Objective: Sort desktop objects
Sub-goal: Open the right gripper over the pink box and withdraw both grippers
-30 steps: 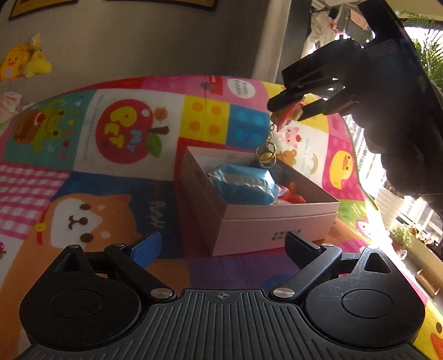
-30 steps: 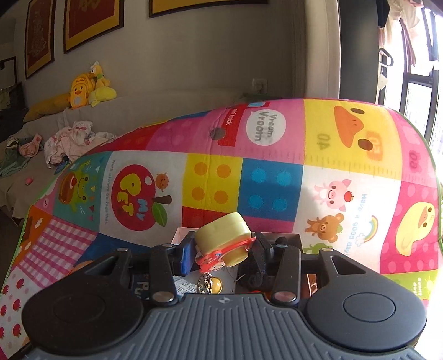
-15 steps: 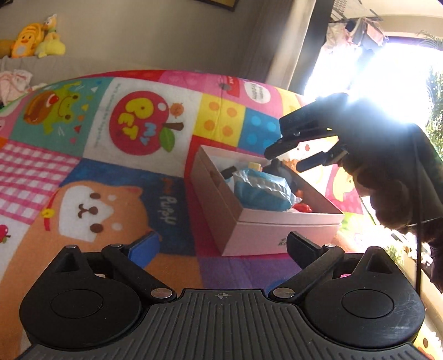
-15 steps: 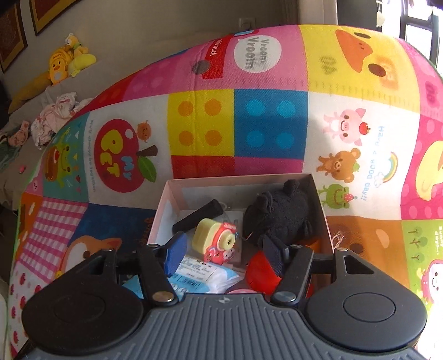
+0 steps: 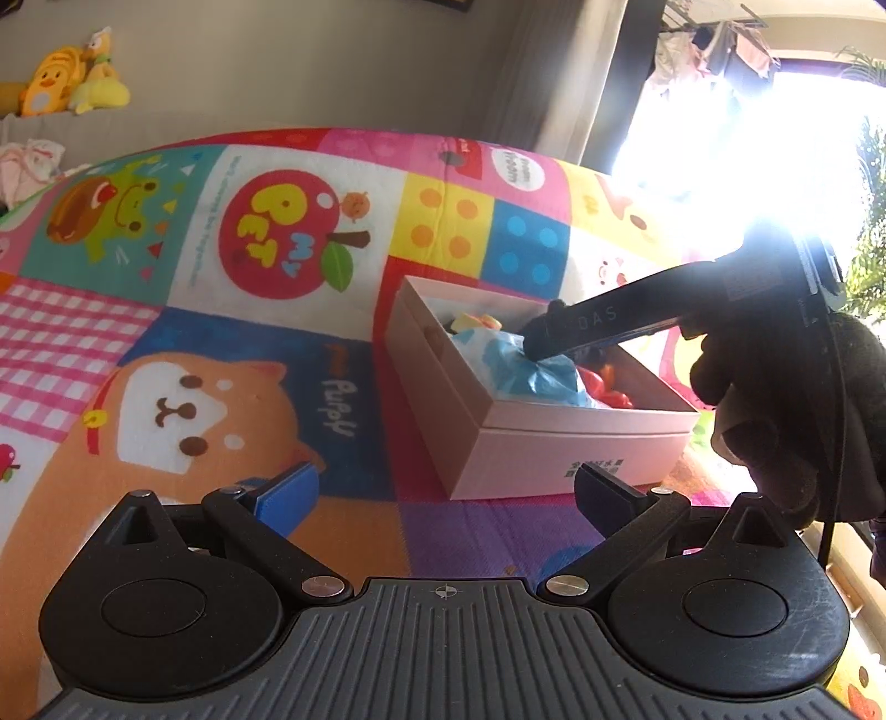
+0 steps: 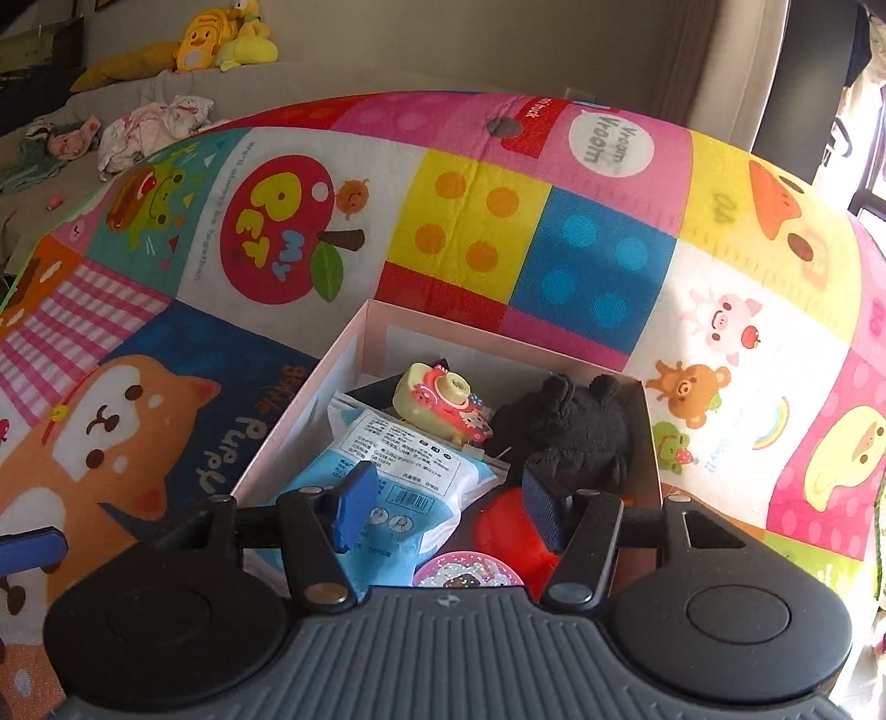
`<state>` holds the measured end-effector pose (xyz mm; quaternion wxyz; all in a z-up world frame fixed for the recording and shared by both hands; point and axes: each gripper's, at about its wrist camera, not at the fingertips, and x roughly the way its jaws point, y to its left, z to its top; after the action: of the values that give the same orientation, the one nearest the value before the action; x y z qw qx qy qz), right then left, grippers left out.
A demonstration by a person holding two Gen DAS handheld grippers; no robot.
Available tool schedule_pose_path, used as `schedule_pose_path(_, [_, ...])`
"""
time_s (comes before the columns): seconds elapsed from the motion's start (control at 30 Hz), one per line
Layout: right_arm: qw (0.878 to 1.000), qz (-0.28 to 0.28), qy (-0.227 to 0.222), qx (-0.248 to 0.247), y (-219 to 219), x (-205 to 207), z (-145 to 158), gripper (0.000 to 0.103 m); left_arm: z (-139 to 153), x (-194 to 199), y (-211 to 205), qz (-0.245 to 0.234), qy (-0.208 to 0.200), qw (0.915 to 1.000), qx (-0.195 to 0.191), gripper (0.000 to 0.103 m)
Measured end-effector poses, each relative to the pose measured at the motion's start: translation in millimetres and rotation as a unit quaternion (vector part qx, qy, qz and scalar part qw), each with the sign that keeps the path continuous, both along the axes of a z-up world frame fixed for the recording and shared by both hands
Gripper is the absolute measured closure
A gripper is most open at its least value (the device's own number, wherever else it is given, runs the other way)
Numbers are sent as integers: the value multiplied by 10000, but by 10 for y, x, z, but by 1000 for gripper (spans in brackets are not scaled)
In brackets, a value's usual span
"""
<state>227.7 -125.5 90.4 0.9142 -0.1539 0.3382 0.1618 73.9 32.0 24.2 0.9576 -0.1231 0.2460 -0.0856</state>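
Note:
An open pink box [image 6: 332, 354] sits on the colourful play mat. In it lie a yellow-and-pink toy camera keychain [image 6: 443, 401], a blue-white packet [image 6: 398, 482], a black plush [image 6: 570, 432], a red toy [image 6: 509, 531] and a glittery pink disc [image 6: 468, 573]. My right gripper [image 6: 449, 507] hangs low over the box, its jaws closing with nothing gripped between them. From the left wrist view its fingers [image 5: 531, 346] dip onto the blue packet [image 5: 531, 376] inside the box [image 5: 554, 448]. My left gripper [image 5: 446, 493] stands open over the mat, short of the box.
The play mat [image 5: 221, 360] spreads wide to the left of the box. A sofa with plush toys [image 6: 221, 33] and clothes [image 6: 149, 127] lies beyond it. Strong window glare [image 5: 747, 166] washes out the right side. A gloved hand [image 5: 786, 410] holds the right gripper.
The right gripper held the toy camera keychain above the box, then let it go. The keychain now lies in the box. The gripper has sunk lower into the box.

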Motion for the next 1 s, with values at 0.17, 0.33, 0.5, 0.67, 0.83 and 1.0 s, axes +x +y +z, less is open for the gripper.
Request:
schedule_pose_path(0.17, [9966,30,562,602,-142,-3,69,45,-35,21,4,19,87,10000,36,1])
schedule_pose_path(0.33, [9936,-415,110,1046,-651,-303,217,18,-53,31,-4,40,128,9998,129,0])
schedule_pose_path(0.5, [9804,-1117,246,1607,-1302,-439,123,0,-37,69,-104,60,93,9985,527,0])
schedule_pose_path(0.67, [9711,-1143,420,2052,-1579,-783,-116,0,-9,247,-252,-4,115,9950,996,0])
schedule_pose_path(0.83, [9811,-1017,304,1619,-1473,-1149,-307,0,-19,565,-401,-15,149,9877,1554,0])
schedule_pose_path(1.0, [9874,-679,255,1410,-1333,-1425,-404,0,23,664,-342,107,119,9838,1788,0])
